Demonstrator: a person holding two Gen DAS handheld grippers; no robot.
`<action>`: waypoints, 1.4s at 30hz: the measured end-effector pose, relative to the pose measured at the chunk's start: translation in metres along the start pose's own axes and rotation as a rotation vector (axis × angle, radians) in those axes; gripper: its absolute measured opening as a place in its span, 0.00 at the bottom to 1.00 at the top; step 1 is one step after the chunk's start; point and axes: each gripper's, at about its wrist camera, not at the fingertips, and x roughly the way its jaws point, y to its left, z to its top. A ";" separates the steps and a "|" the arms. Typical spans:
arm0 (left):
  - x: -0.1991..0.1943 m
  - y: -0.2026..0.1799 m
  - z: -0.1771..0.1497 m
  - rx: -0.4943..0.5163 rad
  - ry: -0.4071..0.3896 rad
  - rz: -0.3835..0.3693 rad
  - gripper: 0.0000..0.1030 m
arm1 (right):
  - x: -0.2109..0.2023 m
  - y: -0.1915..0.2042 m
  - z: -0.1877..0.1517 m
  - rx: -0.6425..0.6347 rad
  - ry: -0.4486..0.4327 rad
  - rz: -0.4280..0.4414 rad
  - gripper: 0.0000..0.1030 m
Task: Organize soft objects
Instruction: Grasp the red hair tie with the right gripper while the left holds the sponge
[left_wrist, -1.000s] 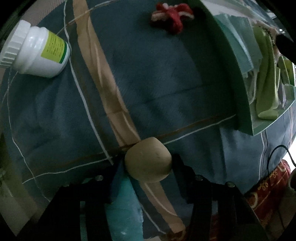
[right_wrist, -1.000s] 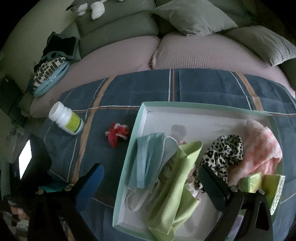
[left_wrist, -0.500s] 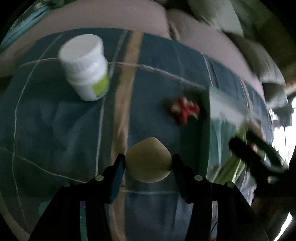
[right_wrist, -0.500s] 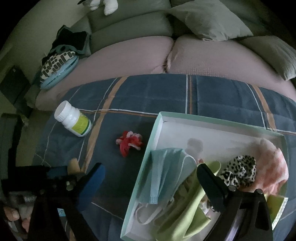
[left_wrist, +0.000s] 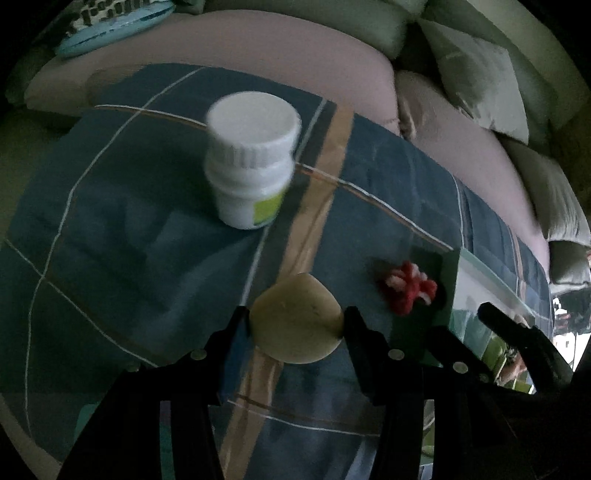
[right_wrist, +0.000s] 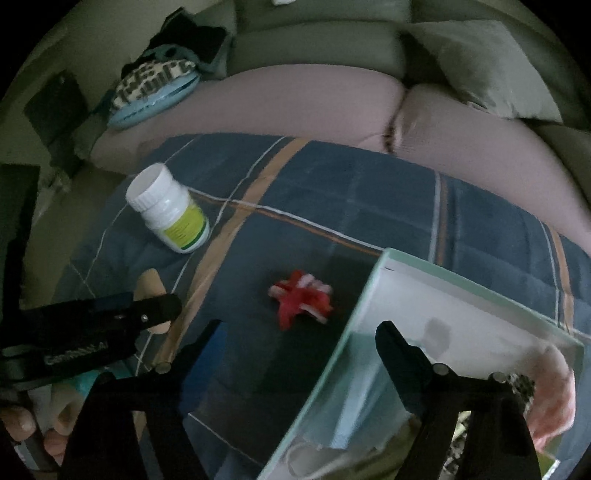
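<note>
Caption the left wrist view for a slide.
Left gripper clamps a round beige sponge above the plaid blanket, near a white plastic bottle.

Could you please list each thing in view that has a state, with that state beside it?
Left gripper: shut on the beige sponge, lifted above the blanket.
Right gripper: open, jaws just closing, nothing between them.
White bottle: capped, lying on its side.
Red scrunchie: loose on the blanket, outside the tray.
Tray: open, holding cloths.
</note>
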 end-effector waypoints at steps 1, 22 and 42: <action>0.000 0.003 0.001 -0.007 -0.008 0.005 0.52 | 0.003 0.002 0.001 -0.011 0.005 -0.004 0.82; 0.000 0.025 0.005 -0.066 -0.017 -0.028 0.52 | 0.055 0.014 0.020 -0.090 0.093 -0.090 0.70; -0.004 0.017 0.006 -0.035 -0.024 -0.042 0.52 | 0.043 0.008 0.012 -0.058 0.076 -0.111 0.42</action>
